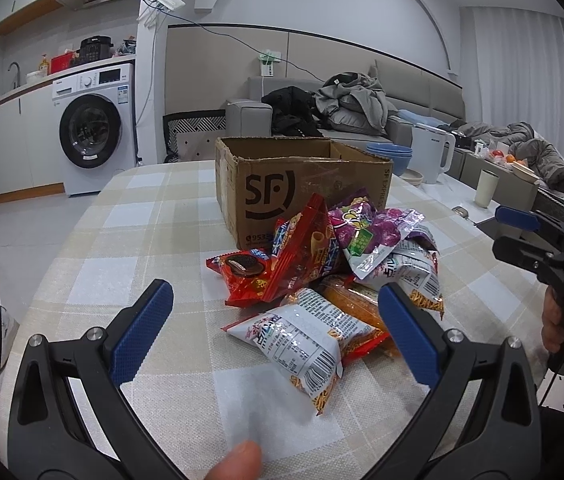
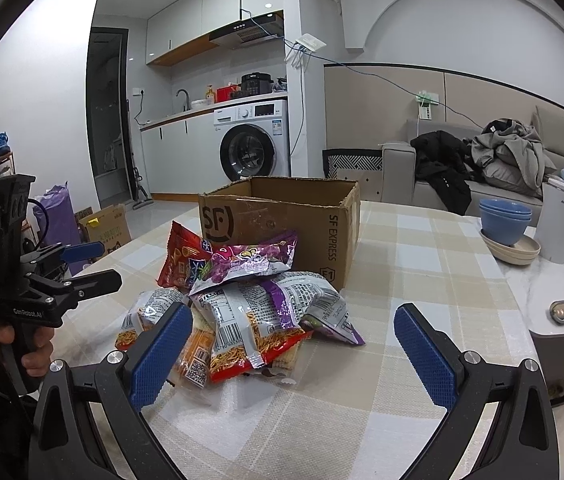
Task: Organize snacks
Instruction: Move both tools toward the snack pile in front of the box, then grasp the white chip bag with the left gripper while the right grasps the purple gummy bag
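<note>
A pile of snack packets (image 1: 322, 272) lies on the checked tablecloth in front of an open cardboard box (image 1: 302, 184) marked SF. The pile holds red, purple, silver and orange packets; it also shows in the right wrist view (image 2: 241, 300), with the box (image 2: 282, 220) behind it. My left gripper (image 1: 273, 304) is open and empty, its blue fingers either side of a silver packet (image 1: 302, 340). My right gripper (image 2: 294, 324) is open and empty just short of the pile. Each gripper shows in the other's view, the right one (image 1: 522, 228) and the left one (image 2: 81, 264).
Blue bowls (image 2: 504, 220) on a beige plate, a white kettle (image 2: 562, 224) and a small round object (image 2: 561, 311) stand at the table's right side. A cup (image 1: 486, 188) stands far right. A sofa with clothes, a washing machine and a shoe rack are beyond the table.
</note>
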The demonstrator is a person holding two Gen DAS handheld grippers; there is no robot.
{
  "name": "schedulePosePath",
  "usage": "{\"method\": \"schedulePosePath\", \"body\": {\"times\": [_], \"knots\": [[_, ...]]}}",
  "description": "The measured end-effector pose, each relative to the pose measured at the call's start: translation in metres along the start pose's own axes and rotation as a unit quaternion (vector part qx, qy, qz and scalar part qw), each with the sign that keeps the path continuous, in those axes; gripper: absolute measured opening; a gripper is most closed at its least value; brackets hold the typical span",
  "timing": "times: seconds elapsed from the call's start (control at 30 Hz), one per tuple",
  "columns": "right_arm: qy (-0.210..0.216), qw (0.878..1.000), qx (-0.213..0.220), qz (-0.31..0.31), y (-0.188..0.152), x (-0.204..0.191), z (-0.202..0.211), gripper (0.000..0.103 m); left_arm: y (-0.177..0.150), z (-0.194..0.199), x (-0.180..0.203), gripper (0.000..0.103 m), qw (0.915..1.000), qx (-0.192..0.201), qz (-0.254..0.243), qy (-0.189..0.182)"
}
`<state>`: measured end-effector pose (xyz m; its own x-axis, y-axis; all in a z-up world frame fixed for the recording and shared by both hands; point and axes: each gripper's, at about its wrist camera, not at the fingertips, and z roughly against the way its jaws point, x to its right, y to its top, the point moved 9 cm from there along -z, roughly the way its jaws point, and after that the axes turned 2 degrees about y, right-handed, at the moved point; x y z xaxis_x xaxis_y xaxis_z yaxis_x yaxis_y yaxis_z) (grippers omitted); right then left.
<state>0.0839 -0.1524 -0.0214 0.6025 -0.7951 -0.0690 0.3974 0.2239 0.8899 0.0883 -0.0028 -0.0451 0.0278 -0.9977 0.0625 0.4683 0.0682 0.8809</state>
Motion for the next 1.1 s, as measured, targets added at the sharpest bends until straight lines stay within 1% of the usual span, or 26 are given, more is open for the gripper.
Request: {"method": "schedulePosePath", "body": {"times": [0.03, 0.17, 0.27, 0.47, 0.57, 0.73, 0.83, 1.1], "knots": [[0.001, 1.0, -0.001, 0.0, 0.001, -0.001, 0.0, 0.103, 0.0, 0.002, 0.002, 0.102, 1.0, 0.001, -0.002, -0.005], [0.007, 1.0, -0.017, 0.0, 0.002, -0.006, -0.005, 0.103, 0.001, 0.004, 0.005, 0.102, 0.9998, -0.003, -0.016, -0.006], [0.014, 0.999, -0.031, -0.001, 0.001, -0.01, -0.011, 0.103, 0.0, 0.003, 0.007, 0.102, 0.9997, -0.011, -0.019, -0.011], [0.026, 0.999, -0.048, 0.002, 0.0, -0.014, -0.019, 0.102, -0.006, -0.005, 0.007, 0.102, 0.9991, -0.033, -0.023, -0.015], [0.025, 0.998, -0.057, 0.002, 0.0, -0.013, -0.023, 0.101, -0.008, -0.009, 0.006, 0.102, 0.9988, -0.04, -0.023, -0.014], [0.028, 0.997, -0.067, 0.004, -0.001, -0.012, -0.028, 0.101, -0.014, -0.021, 0.008, 0.102, 0.9973, -0.065, -0.028, -0.02], [0.03, 0.997, -0.072, 0.003, 0.0, -0.011, -0.032, 0.101, -0.018, -0.029, 0.009, 0.102, 0.996, -0.082, -0.021, -0.029], [0.032, 0.995, -0.092, 0.0, 0.002, -0.003, -0.049, 0.101, -0.025, -0.053, 0.009, 0.102, 0.992, -0.12, -0.005, -0.038]]}}
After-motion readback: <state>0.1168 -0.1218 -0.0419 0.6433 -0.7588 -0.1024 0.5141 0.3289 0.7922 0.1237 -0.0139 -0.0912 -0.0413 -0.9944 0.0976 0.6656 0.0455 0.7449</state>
